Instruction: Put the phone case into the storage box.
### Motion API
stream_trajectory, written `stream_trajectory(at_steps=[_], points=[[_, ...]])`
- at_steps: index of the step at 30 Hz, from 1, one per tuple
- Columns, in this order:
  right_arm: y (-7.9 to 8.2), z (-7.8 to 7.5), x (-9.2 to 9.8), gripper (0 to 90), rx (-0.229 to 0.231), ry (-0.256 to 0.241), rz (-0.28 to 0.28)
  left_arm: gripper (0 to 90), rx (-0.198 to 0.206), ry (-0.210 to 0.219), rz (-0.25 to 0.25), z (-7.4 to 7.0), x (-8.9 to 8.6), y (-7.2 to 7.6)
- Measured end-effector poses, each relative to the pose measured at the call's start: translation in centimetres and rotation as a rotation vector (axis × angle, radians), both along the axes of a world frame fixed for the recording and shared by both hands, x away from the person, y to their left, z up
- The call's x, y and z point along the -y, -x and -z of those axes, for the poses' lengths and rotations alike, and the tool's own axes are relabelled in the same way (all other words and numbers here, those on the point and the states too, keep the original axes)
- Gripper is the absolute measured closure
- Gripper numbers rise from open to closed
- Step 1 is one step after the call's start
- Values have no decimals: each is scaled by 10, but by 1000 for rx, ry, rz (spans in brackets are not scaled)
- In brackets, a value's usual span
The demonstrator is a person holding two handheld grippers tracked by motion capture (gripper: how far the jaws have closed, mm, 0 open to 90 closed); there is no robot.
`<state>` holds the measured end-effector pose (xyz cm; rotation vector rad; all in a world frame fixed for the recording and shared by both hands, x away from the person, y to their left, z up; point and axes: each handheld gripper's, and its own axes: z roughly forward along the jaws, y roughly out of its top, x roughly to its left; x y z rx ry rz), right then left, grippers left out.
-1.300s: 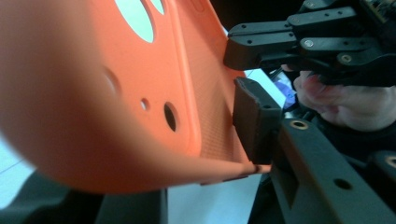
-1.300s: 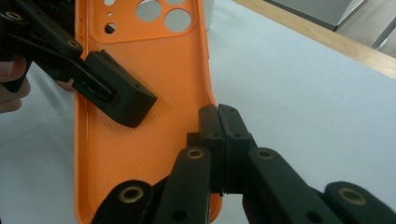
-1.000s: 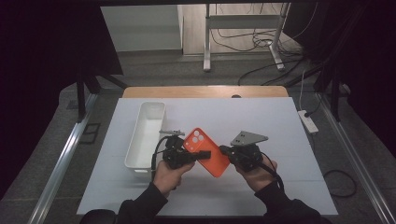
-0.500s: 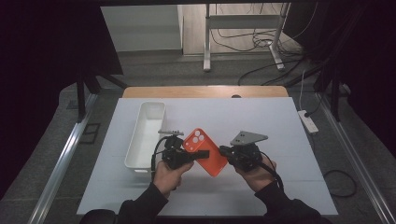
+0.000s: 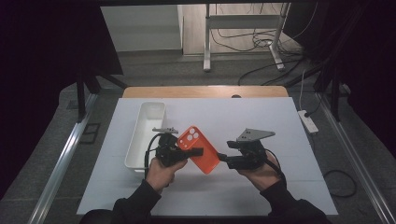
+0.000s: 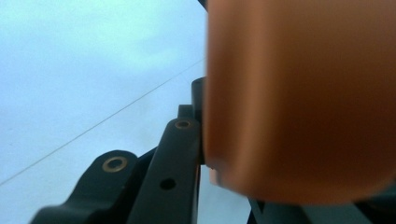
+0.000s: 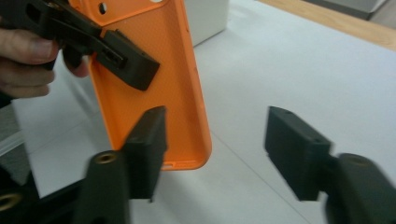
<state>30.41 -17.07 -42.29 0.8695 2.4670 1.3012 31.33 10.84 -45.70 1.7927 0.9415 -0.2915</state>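
- An orange phone case [image 5: 198,149] is held up over the white table cover [image 5: 280,121], slanting from upper left to lower right between the two hands.
- The left gripper [image 5: 194,151] is clamped on the case near its camera-hole end; in the right gripper view one black jaw lies across the case's inner face.
- The right gripper [image 7: 212,154] has its jaws spread wide. The lower end of the case stands just in front of one jaw, and nothing sits between the two.
- A white bin [image 5: 145,133] rests on the cover just left of the left hand [image 5: 161,170].
- In the left gripper view the case [image 6: 299,98] is an orange blur close to the lens, hiding that gripper's far jaw.
- Whether the right gripper's near jaw touches the case cannot be made out.
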Motion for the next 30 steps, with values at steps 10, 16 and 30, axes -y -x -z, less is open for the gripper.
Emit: stream_trajectory(at_steps=[10,16,30], points=[[2,3,-1,173,-63,4,-80,871,44,-16,111,-5,-4,-1],[5,5,-4,185,-94,9,-128,870,74,-8,199,-10,-2,0],[9,16,-18,415,-218,0,-297,870,107,31,351,-12,8,4]])
